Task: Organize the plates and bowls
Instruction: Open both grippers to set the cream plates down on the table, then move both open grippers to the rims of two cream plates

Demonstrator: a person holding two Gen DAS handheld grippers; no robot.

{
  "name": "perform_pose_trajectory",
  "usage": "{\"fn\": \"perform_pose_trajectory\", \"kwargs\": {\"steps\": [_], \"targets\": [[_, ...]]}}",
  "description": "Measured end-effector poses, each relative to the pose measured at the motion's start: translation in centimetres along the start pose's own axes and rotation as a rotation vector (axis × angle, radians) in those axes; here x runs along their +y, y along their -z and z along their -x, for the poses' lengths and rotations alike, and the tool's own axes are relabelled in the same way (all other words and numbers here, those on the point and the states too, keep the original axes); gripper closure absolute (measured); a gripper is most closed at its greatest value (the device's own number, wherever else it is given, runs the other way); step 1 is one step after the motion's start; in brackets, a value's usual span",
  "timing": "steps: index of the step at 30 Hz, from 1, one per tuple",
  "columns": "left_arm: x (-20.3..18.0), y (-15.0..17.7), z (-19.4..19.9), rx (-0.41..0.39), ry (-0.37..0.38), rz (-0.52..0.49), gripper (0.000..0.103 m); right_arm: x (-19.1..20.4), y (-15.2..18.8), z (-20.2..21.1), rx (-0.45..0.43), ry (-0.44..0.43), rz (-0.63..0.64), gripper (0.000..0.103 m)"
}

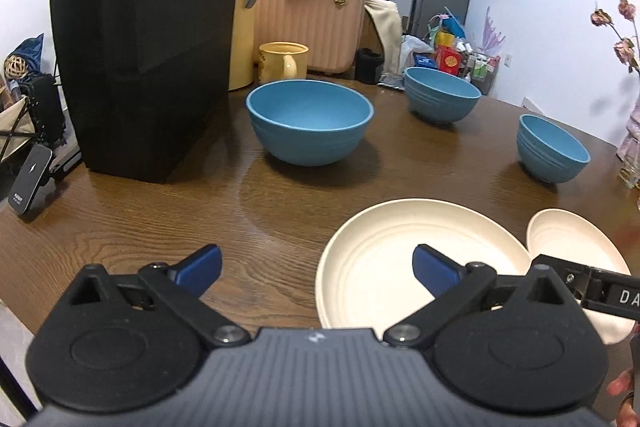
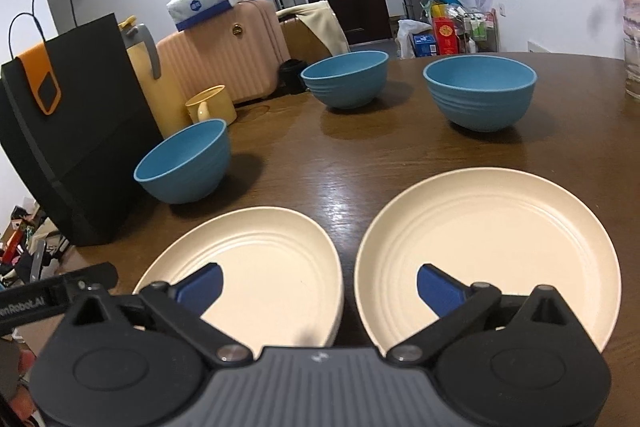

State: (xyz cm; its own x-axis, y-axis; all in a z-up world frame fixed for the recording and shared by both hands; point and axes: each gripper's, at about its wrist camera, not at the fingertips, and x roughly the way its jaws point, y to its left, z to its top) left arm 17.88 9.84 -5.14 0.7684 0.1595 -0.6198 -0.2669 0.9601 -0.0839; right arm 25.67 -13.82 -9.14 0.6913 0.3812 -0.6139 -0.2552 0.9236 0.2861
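Note:
Three blue bowls stand apart on the brown table: a left one (image 1: pixel 310 123) (image 2: pixel 184 161), a far middle one (image 1: pixel 442 95) (image 2: pixel 346 79) and a right one (image 1: pixel 552 149) (image 2: pixel 480 95). Two cream plates lie side by side near the front edge: a left plate (image 1: pixel 380 263) (image 2: pixel 264 267) and a right plate (image 1: pixel 572 243) (image 2: pixel 484 239). My left gripper (image 1: pixel 318 271) is open and empty, its right finger over the left plate. My right gripper (image 2: pixel 320 289) is open and empty, above the gap between the plates.
A black paper bag (image 1: pixel 140 39) (image 2: pixel 76 147) stands at the table's left, with a yellow jug (image 1: pixel 242 39) and a yellow mug (image 1: pixel 284 61) (image 2: pixel 210 105) behind it. A glass vase with dried flowers (image 2: pixel 632 39) stands at the right edge. A pink suitcase (image 1: pixel 312 27) stands beyond the table.

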Motion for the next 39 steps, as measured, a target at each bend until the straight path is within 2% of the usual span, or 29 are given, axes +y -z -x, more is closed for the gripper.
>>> {"fn": "perform_pose_trajectory", "kwargs": {"steps": [7, 16, 31, 39], "targets": [[-1.3, 0.4, 1.6, -0.036, 0.049, -0.007, 0.0, -1.2, 0.8, 2.0, -0.031, 0.032, -0.019, 0.0], [-3.8, 0.4, 3.5, -0.096, 0.118, -0.027, 0.0, -3.7, 1.5, 5.6, -0.127, 0.042, -0.066, 0.0], [-10.8, 1.5, 3.4, -0.089, 0.206, -0.107, 0.0, -10.9, 2.2, 9.6, -0.204, 0.123, -0.176, 0.0], [-14.3, 2.0, 2.9, -0.073, 0.247, -0.148, 0.0, -14.3, 2.7, 10.3, -0.209, 0.156, -0.221, 0.0]]}}
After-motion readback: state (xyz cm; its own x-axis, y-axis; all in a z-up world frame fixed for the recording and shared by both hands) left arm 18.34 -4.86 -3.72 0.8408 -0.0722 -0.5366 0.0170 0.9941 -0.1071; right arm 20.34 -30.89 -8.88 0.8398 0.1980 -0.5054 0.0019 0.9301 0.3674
